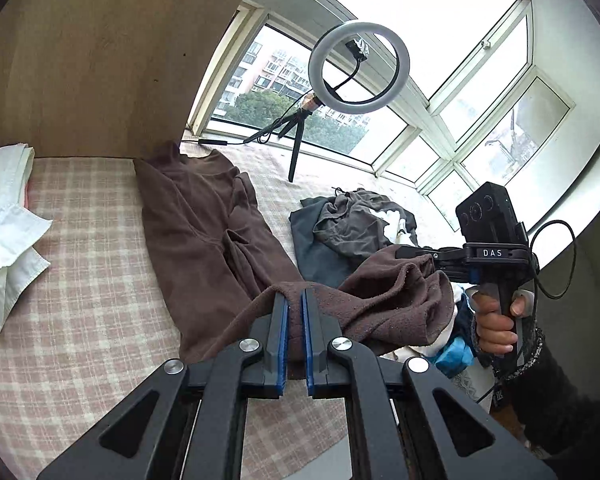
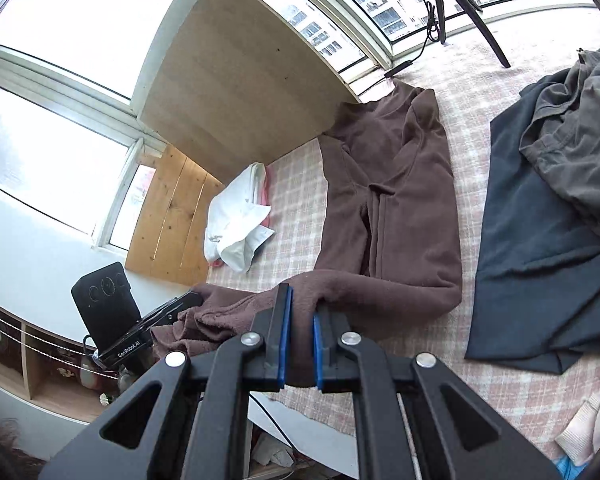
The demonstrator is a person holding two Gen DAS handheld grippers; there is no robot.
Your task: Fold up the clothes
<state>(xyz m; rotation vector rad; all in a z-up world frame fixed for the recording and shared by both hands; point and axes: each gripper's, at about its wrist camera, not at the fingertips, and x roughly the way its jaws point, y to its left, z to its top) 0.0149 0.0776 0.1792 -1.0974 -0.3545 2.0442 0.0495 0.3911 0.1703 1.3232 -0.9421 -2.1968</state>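
Reading off the gear first: the right gripper point(image 1: 416, 258) has "DAS" printed in white on its black body in the left wrist view, and the left gripper point(image 2: 188, 300) shows "GenRobot.AI" on its lower edge in the right wrist view. Both are clamped narrow on the near hem end of a brown fleece top point(image 1: 204, 216), blue pads pinching the cloth between them, so that end is lifted off the surface and bunched up between the two tools. The rest of the top lies flat on the pink-and-cream checked cover point(image 1: 92, 240), long axis running from the near edge away toward the window point(image 1: 340, 128), with the collar end at the far side, right by the corner of a wooden board point(image 1: 100, 60) that stands along the left edge. One sleeve is folded in down the middle of the body. A white folded garment point(image 1: 8, 216) sits at the left edge against that board, well apart from the brown top. Over toward the right edge there's a heap of dark grey clothes point(image 1: 348, 220), near the top but not touching the flat part as far as I can tell. A ring light point(image 1: 359, 67) on a small tripod stands at the far edge by the window.
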